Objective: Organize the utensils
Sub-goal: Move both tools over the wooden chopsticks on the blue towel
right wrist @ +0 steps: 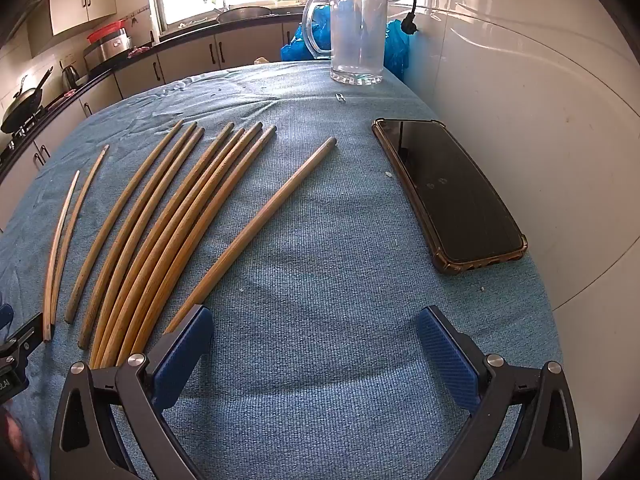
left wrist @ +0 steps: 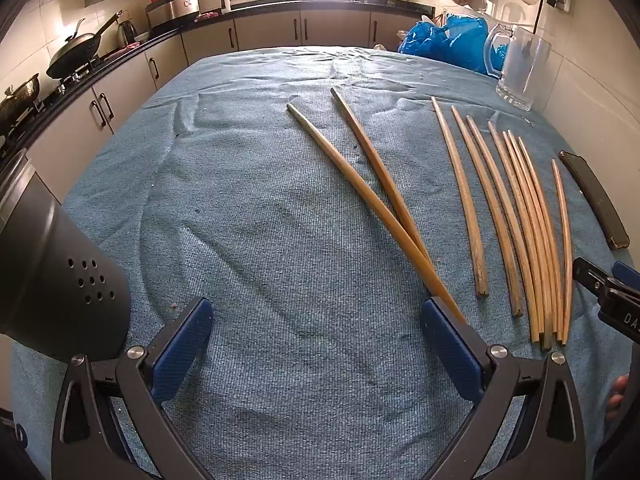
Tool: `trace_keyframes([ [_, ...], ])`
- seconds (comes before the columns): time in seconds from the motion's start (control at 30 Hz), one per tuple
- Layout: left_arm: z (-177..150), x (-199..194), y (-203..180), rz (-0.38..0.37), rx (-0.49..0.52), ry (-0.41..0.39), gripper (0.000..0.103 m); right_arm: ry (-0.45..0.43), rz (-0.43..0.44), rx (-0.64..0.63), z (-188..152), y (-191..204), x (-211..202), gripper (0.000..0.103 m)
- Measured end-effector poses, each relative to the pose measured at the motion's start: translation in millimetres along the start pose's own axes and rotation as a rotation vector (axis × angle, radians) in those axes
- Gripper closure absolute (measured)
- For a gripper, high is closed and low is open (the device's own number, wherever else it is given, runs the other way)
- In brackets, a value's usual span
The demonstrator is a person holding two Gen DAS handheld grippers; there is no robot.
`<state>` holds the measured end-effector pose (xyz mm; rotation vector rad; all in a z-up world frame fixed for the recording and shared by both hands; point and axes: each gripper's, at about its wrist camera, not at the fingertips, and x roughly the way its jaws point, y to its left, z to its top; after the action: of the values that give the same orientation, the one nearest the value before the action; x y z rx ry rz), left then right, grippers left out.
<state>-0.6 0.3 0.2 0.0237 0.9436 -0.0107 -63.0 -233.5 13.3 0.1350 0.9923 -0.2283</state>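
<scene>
Here, only the partial letters "DA" are showing on the right gripper (left wrist: pixel 624 312). Chopsticks (right wrist: pixel 168 232) are lying on the blue-clothed tabletop (right wrist: pixel 320 280) in a kitchen. Both the left gripper (left wrist: pixel 318 344) and the right one are gaping wide, holding nothing.

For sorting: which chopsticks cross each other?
The two darker chopsticks lying apart on the left, crossing near the left gripper; the paler chopsticks lie side by side.

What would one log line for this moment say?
left gripper: open, empty | right gripper: open, empty | chopsticks: loose on blue cloth | glass mug: upright, empty
</scene>
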Motion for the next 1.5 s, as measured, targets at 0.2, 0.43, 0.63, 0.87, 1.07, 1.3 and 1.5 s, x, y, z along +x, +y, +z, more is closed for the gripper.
trace_keyframes([
  [0.2,-4.0,-6.0,5.9,-0.004,-0.022,0.014,0.000,0.049,0.009,-0.006,2.5,-0.6,0.9,0.000],
  [0.43,-13.2,-66.0,7.6,0.002,-0.062,-0.115,0.000,0.048,0.002,-0.012,-13.9,1.2,-11.6,0.000],
  [0.63,-23.9,-107.5,20.0,0.009,-0.058,-0.205,0.000,0.015,-0.023,0.031,-33.0,-2.4,-42.7,0.001],
  [0.87,-28.7,-135.8,13.9,0.016,-0.047,-0.261,0.000,-0.159,-0.010,0.116,-45.8,-2.1,-102.0,0.001],
  [1.07,-35.6,-154.9,14.9,0.027,-0.046,-0.301,0.000,-0.407,-0.067,0.143,-51.0,5.0,-156.0,0.001],
  [1.3,-42.5,-171.8,17.4,0.033,-0.051,-0.341,0.000,-0.565,-0.105,0.161,-60.7,12.0,-189.5,0.000],
  [1.5,-45.4,-184.3,17.5,0.033,-0.045,-0.365,0.000,-0.576,-0.091,0.178,-65.7,11.3,-203.5,0.000],
])
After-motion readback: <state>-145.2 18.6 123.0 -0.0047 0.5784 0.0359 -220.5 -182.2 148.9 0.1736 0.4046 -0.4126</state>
